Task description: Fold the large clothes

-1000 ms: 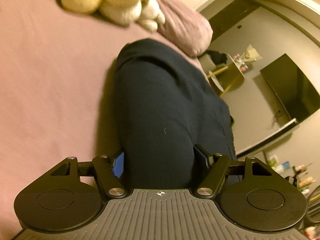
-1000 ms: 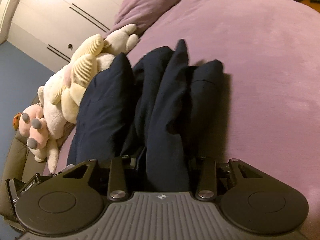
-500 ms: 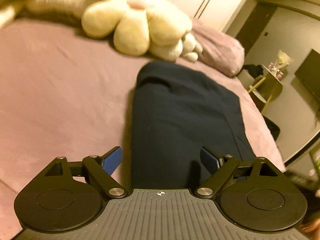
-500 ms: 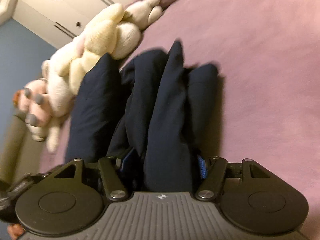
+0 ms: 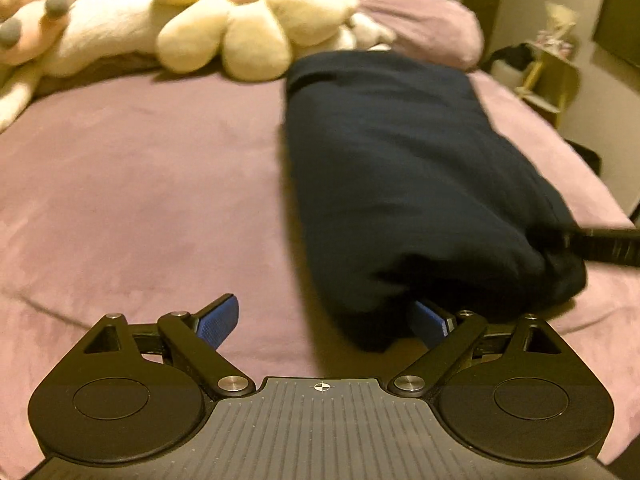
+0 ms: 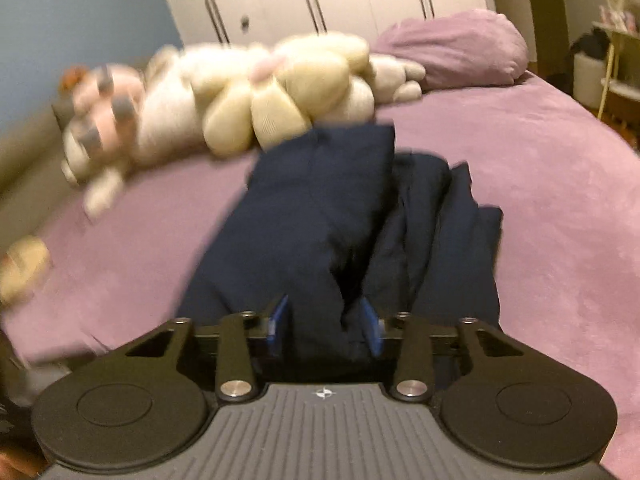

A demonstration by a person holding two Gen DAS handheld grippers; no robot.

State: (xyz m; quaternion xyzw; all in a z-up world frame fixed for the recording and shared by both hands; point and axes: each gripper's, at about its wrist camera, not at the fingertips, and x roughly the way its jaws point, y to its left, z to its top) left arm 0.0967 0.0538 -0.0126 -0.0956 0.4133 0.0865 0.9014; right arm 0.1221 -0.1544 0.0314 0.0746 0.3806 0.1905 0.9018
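A dark navy garment (image 5: 400, 176) lies folded into a long bundle on the purple bed (image 5: 140, 184). My left gripper (image 5: 324, 320) is open at the bundle's near end; its right blue pad sits under the cloth edge, its left pad over bare bed. In the right wrist view the garment (image 6: 320, 220) runs away from me in several folds. My right gripper (image 6: 324, 326) holds a fold of it between its blue pads, jaws a little apart. The right gripper's dark body shows at the left view's right edge (image 5: 600, 244).
Cream and pink plush toys (image 5: 192, 32) lie along the head of the bed, just beyond the garment. A purple pillow (image 6: 452, 48) sits beside them. White wardrobes (image 6: 340, 0) stand behind. A small shelf (image 5: 548, 76) and a dark screen (image 5: 620, 36) stand off the bed's right side.
My left gripper opened, let go of the garment and pulled back and down. The bundle now lies flat on the bed. My right gripper swung level, still around a fold.
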